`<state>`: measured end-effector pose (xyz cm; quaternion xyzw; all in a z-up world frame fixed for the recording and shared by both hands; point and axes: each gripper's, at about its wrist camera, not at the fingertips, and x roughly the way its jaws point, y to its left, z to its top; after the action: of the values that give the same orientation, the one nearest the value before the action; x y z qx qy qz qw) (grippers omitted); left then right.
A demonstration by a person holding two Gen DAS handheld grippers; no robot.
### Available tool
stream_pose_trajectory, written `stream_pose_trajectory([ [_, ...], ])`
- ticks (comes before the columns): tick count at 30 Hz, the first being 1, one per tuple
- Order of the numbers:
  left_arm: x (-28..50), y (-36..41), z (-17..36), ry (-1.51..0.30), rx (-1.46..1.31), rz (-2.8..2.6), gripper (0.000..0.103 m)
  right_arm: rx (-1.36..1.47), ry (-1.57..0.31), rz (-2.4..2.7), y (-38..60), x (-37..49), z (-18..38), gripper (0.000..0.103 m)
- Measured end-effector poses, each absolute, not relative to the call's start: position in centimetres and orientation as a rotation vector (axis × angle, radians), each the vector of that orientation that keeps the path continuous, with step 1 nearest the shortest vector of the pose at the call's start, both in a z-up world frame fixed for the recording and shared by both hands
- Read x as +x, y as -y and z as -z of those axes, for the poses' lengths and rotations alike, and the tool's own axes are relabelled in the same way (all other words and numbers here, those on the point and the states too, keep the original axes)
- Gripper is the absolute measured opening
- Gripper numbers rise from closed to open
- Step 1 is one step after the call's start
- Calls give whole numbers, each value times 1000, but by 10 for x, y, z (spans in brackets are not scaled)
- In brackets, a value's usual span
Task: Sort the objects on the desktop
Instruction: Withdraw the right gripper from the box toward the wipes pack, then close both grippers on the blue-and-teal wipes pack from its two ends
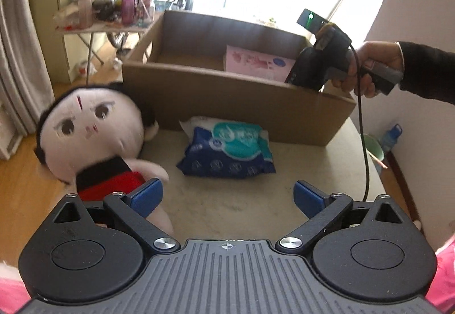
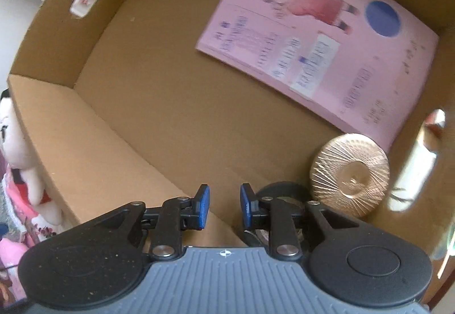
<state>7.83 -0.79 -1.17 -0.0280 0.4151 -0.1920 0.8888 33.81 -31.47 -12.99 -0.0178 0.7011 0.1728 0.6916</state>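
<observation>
My left gripper (image 1: 227, 197) fills the bottom of its frame, its blue-padded jaws spread wide with nothing between them, over the pale bench (image 1: 227, 206). Just past them, at centre, lies a blue and teal soft pack of tissues (image 1: 227, 152), flat on the bench. At the left sits a plush doll with a white face, black hair and red body (image 1: 93, 137), partly behind the left pad. Behind both stands an open brown cardboard box (image 1: 227, 95), spanning the middle of the frame. At the upper right a hand in a dark sleeve (image 1: 369, 69) holds my right gripper over the box's right end.

In the right wrist view, my right gripper (image 2: 224, 207) points down into the box (image 2: 142, 86), jaws narrow and empty. A pink printed booklet (image 2: 327, 38) lies at the upper right, a round copper-coloured ribbed disc (image 2: 349, 174) in the lower right corner, and a dark round object (image 2: 284, 191), partly hidden, sits behind the right pad.
</observation>
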Motion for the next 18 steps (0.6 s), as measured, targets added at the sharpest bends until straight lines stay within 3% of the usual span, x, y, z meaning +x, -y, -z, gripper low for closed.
stream_pose_trajectory([
  [5, 77, 20, 19, -878, -53, 417, 100, 16, -1526, -327, 334, 332, 118, 29],
  [10, 81, 29, 19, -850, -54, 442, 103, 100, -1328, -279, 347, 324, 68, 30],
  [12, 87, 32, 20, -833, -51, 437, 103, 193, -1217, -326, 351, 303, 41, 37],
  [14, 94, 34, 22, -821, -62, 441, 103, 276, -1149, -384, 352, 279, 29, 55],
  [18, 114, 42, 30, -833, -56, 453, 103, 406, -1155, -506, 329, 246, 47, 61],
])
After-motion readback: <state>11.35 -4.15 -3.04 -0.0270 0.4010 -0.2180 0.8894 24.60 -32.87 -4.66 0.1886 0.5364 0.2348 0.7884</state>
